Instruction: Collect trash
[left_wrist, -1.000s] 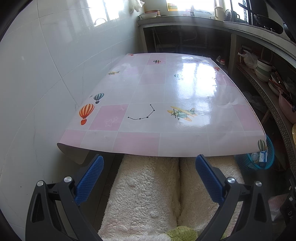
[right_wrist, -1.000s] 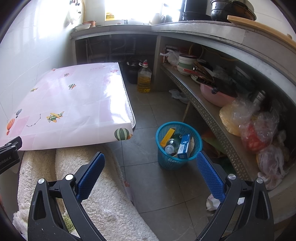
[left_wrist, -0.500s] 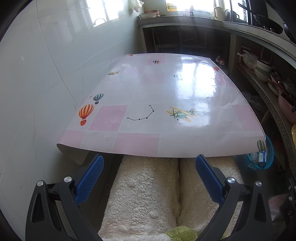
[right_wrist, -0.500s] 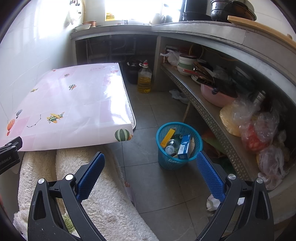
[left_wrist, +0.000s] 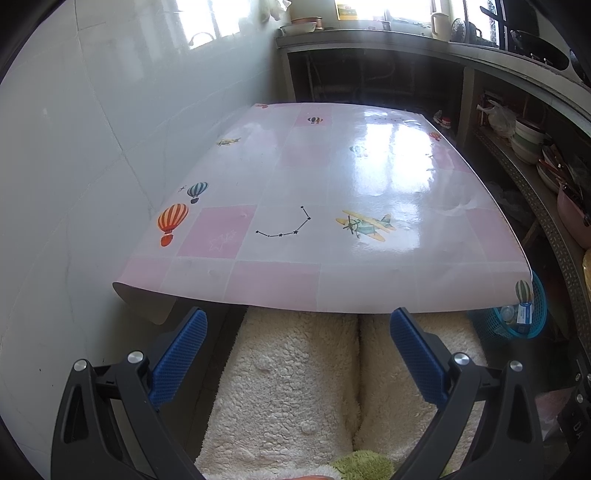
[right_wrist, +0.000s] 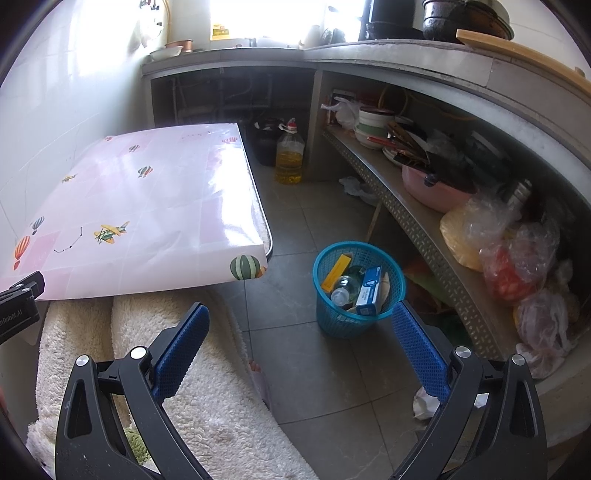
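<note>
A blue mesh trash basket (right_wrist: 334, 317) stands on the tiled floor right of the table. It holds a yellow box (right_wrist: 336, 272), a clear bottle (right_wrist: 341, 291) and a blue-white box (right_wrist: 369, 291). Its edge also shows in the left wrist view (left_wrist: 537, 325). A crumpled white paper (right_wrist: 424, 402) lies on the floor by my right finger. My right gripper (right_wrist: 299, 328) is open and empty, held above the floor near the basket. My left gripper (left_wrist: 297, 332) is open and empty, before the front edge of the pink tablecloth table (left_wrist: 295, 229).
Fluffy white-clad legs (left_wrist: 288, 387) lie under both grippers. A shelf (right_wrist: 424, 229) on the right holds bowls, a pink basin and plastic bags. An oil bottle (right_wrist: 289, 157) stands on the floor behind the table. A white tiled wall (left_wrist: 66, 166) is on the left.
</note>
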